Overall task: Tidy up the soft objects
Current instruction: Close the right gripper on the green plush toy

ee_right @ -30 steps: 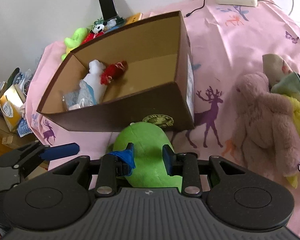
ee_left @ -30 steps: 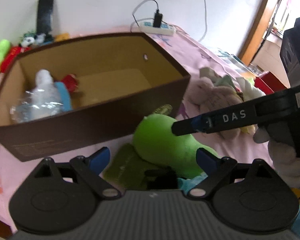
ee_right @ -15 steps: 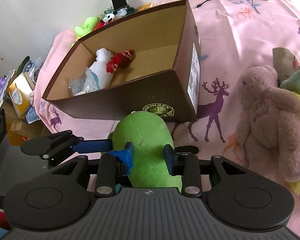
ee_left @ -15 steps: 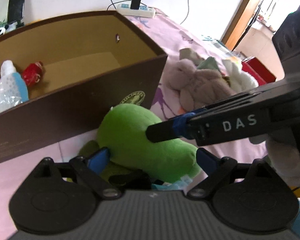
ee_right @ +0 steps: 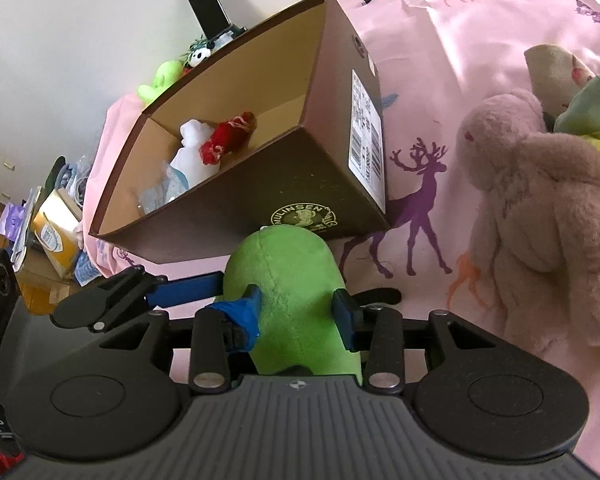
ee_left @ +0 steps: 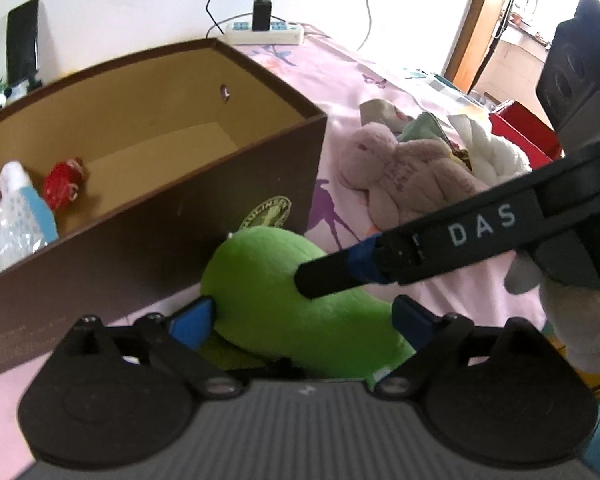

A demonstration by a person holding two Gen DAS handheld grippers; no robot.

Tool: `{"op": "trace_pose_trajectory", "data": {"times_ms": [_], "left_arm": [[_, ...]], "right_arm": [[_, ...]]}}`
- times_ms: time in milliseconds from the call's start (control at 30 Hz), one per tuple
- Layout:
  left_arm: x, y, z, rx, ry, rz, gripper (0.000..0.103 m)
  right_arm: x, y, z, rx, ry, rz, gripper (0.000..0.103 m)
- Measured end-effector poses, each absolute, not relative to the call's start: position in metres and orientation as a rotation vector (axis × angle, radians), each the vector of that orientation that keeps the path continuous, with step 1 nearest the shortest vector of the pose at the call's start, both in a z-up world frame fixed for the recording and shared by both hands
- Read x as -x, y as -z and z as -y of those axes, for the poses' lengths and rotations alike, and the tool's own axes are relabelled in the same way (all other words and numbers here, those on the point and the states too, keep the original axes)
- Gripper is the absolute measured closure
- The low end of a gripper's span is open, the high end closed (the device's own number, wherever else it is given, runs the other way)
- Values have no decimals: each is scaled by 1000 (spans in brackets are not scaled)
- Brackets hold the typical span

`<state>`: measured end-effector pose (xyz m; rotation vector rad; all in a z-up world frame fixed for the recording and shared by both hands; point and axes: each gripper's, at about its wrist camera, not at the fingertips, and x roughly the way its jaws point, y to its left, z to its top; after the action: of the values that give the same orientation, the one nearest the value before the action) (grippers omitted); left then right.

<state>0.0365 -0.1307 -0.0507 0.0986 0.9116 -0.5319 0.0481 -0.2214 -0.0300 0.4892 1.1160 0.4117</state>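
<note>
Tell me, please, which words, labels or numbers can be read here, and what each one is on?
"DAS": white letters on the right gripper, along its black finger.
"MULINSEN": round gold logo on the brown box; the rest of its ring is too small to read.
White barcode label on the box's side: print too small to read.

White power strip (ee_left: 265,33) with a black charger (ee_left: 262,16) plugged in sits at the far edge of my pink bedsheet (ee_right: 452,80). Black phone (ee_right: 207,2) leans on the wall at the far left corner. Yellow carton (ee_right: 56,232) sits off the bed's left edge.
</note>
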Motion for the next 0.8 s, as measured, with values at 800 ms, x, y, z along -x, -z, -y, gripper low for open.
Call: {"op": "trace_pose_trajectory", "data": {"times_ms": [800], "left_arm": [[-3, -7, 148, -203, 577, -654, 37]], "right_arm": [[-12, -28, 231, -496, -389, -924, 80]]}}
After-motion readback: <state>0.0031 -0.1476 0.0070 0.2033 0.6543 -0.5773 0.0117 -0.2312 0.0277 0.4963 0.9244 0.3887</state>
